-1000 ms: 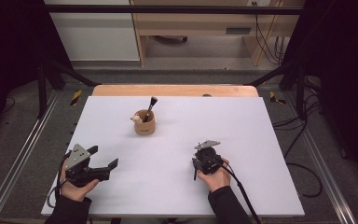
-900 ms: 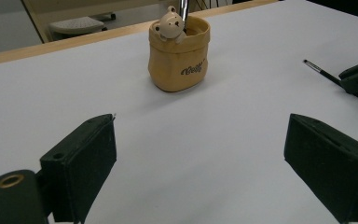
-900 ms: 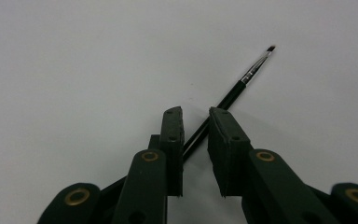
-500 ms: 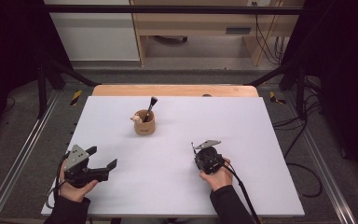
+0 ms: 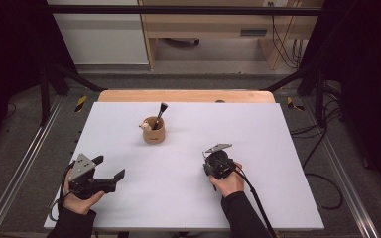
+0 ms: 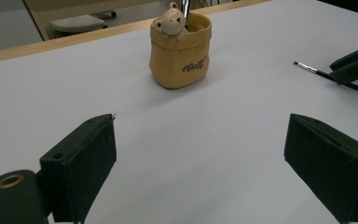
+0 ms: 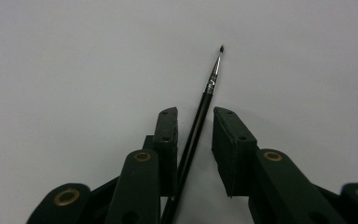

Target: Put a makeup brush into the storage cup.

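While overhead hides it, right tool (image 7: 193, 135) straddles thin brush (image 7: 204, 105), unpinched, jaws just opening.

White matte rectangular desk (image 5: 278, 163) with a light wooden strip (image 5: 186, 95) exposed along its far edge. On the desk, left of centre toward the far side, stands a small tan pouch-shaped holder (image 5: 154, 133) with dark lettering on its front and a cream bear figure (image 6: 171, 19) at its rim; a dark-bristled brush with a black handle (image 5: 159, 114) stands in it, leaning right. Beyond the desk: grey floor, a pale wooden cabinet (image 5: 203, 29), black frame bars (image 5: 178, 10) and loose black cables (image 5: 322, 144) at right.
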Motion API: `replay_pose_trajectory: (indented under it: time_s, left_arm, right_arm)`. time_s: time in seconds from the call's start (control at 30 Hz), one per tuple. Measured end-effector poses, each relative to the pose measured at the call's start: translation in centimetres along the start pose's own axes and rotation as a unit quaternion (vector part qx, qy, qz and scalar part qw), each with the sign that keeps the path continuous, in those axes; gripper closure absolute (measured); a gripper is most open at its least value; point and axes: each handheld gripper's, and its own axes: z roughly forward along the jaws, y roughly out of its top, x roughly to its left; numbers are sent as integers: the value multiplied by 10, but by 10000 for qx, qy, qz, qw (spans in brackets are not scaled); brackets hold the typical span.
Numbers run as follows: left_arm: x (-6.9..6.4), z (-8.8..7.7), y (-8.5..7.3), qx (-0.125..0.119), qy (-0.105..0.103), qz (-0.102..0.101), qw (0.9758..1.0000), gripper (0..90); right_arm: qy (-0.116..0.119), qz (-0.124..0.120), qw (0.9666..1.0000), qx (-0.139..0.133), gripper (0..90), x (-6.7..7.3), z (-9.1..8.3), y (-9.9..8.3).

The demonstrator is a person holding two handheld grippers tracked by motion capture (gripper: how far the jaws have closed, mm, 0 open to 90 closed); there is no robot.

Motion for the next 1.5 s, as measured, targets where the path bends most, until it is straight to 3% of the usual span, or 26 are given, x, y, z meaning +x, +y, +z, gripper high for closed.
replay_pose_trajectory:
  time_s: [0.23,0.57,0.6,0.63,0.87,1.13,1.4,1.5]
  left_arm:
    - [-1,1,0,18,-16,27,10000,84]
    - [-1,2,0,39,-22,31,10000,84]
    - [-1,2,-1,47,-25,34,10000,84]
    - [-1,2,-1,49,-31,33,10000,84]
    - [-1,2,0,46,-33,42,10000,84]
    - [0,1,0,17,-24,37,10000,82]
    - [-1,1,0,15,-30,35,10000,82]
    - [-1,1,0,11,-35,37,10000,82]
  right_arm:
    - [84,-7,10000,38,818,-2,1,1]
    - [186,-235,9995,86,854,-5,0,0]
    - [217,-103,9996,112,852,-4,0,1]
    - [219,-180,9996,94,847,-6,0,1]
    - [258,-91,9996,77,686,-9,-9,4]
    - [265,-277,9981,479,575,-8,-23,18]
    - [313,-551,9932,973,597,-6,-19,23]
    - [331,-546,9916,1124,619,-6,-16,23]
